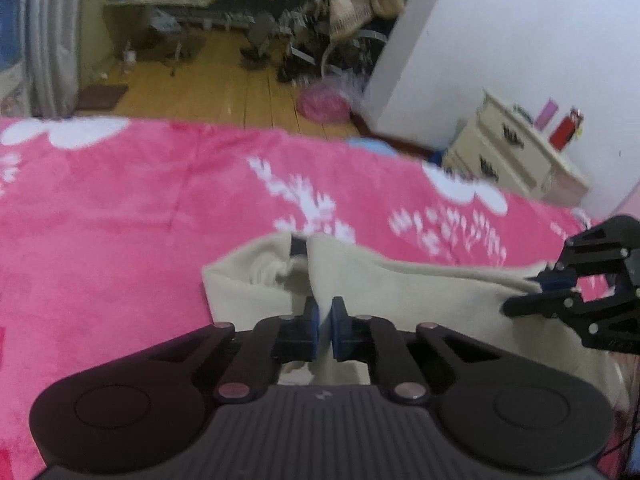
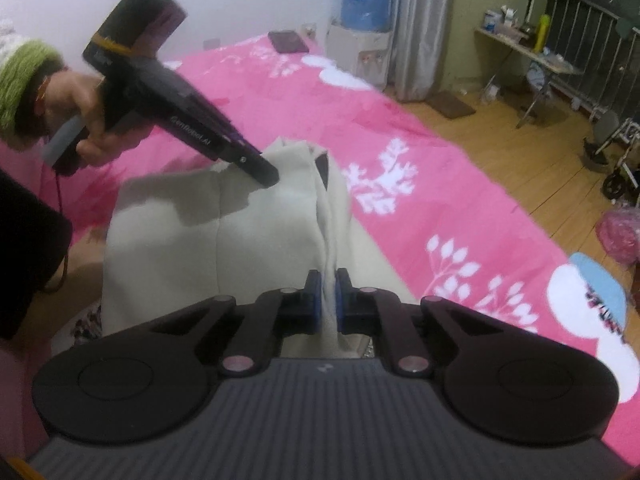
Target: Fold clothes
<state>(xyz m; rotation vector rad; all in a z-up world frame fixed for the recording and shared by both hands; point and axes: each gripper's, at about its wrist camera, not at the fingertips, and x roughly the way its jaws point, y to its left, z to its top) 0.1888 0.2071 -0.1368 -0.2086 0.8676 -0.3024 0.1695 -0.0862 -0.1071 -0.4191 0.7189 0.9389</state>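
Gripper (image 2: 326, 300) on garment (image 2: 276, 216) — hand (image 2: 90, 120) visible

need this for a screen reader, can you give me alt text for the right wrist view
The right gripper is shut on a ridge of a cream fleece garment lying on a pink floral blanket. Beyond it, a hand holds the left gripper, whose tip is at the garment's far end. Wooden floor and a water dispenser lie beyond.
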